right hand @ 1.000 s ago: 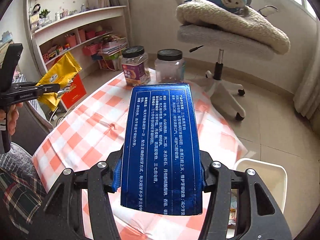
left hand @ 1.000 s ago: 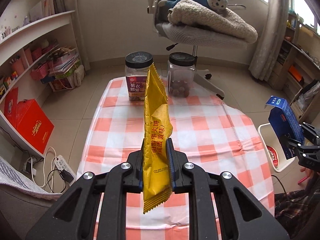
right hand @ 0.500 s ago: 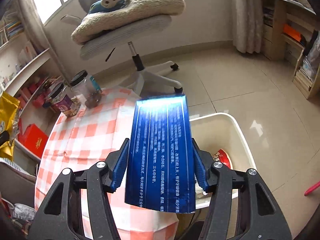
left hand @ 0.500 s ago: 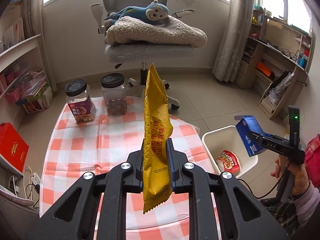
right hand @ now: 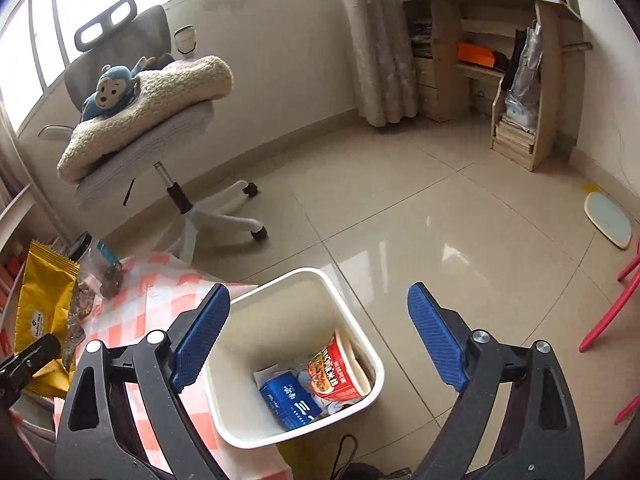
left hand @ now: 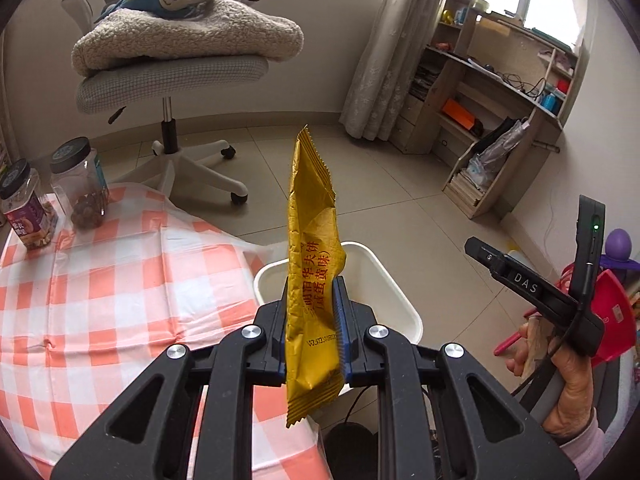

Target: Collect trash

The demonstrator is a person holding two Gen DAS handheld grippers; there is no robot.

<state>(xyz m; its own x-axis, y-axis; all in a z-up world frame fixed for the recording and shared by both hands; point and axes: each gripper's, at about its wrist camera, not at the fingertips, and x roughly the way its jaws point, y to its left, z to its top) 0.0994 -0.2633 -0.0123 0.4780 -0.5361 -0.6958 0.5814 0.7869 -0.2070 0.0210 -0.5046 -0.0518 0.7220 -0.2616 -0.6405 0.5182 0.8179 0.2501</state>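
Note:
My left gripper (left hand: 313, 300) is shut on a yellow snack wrapper (left hand: 312, 240), which stands upright between the blue pads above the table's right edge, with the white trash bin (left hand: 384, 276) just beyond. The wrapper (right hand: 44, 300) also shows at the far left of the right wrist view. My right gripper (right hand: 318, 296) hangs over the bin (right hand: 260, 320) with its jaws opening wide and nothing between them. Inside the bin lie a blue box (right hand: 288, 400), a red noodle cup (right hand: 336, 372) and some paper.
A table with an orange-checked cloth (left hand: 100, 280) carries two black-lidded jars (left hand: 80, 184) at its far end. An office chair (left hand: 172, 64) holding a blanket and a blue monkey toy stands behind. A wooden shelf unit (left hand: 500, 120) lines the right wall. Red stool legs (right hand: 616, 300) are to the right.
Both grippers swung right, from over the table toward the bin. The right jaws opened and the blue box dropped into the bin. The left still grips the wrapper.

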